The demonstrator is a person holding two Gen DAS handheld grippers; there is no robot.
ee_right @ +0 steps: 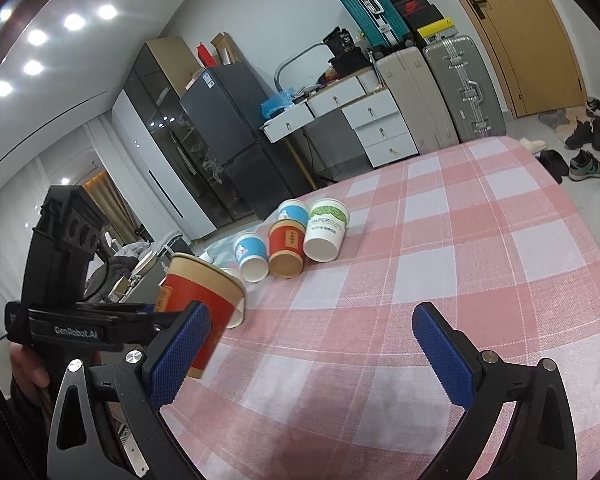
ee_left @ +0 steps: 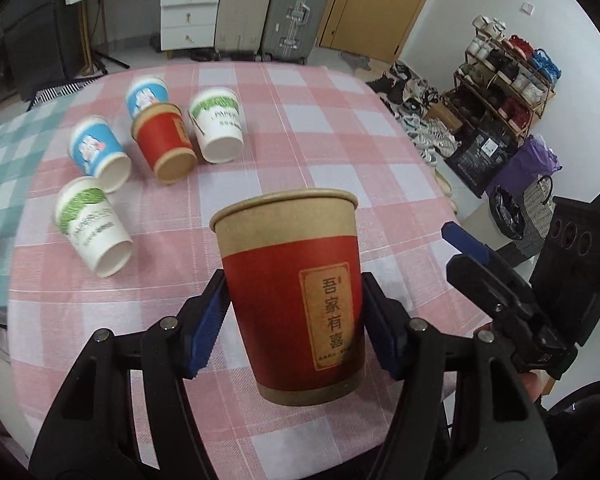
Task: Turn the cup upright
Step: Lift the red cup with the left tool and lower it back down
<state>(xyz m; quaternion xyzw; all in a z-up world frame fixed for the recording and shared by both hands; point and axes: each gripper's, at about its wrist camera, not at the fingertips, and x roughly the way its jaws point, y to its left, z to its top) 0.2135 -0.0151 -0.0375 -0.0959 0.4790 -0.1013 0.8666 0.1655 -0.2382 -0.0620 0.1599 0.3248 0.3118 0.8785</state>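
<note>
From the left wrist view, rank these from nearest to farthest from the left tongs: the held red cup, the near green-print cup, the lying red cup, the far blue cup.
1. Held red cup, between the left tongs.
2. Near green-print cup, lying ahead on the left.
3. Lying red cup, farther back, mid-cluster.
4. Far blue cup, at the back of the cluster.

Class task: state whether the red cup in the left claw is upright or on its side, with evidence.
Upright: the red cup has its open rim on top and base below, gripped between the left claw pads.
</note>
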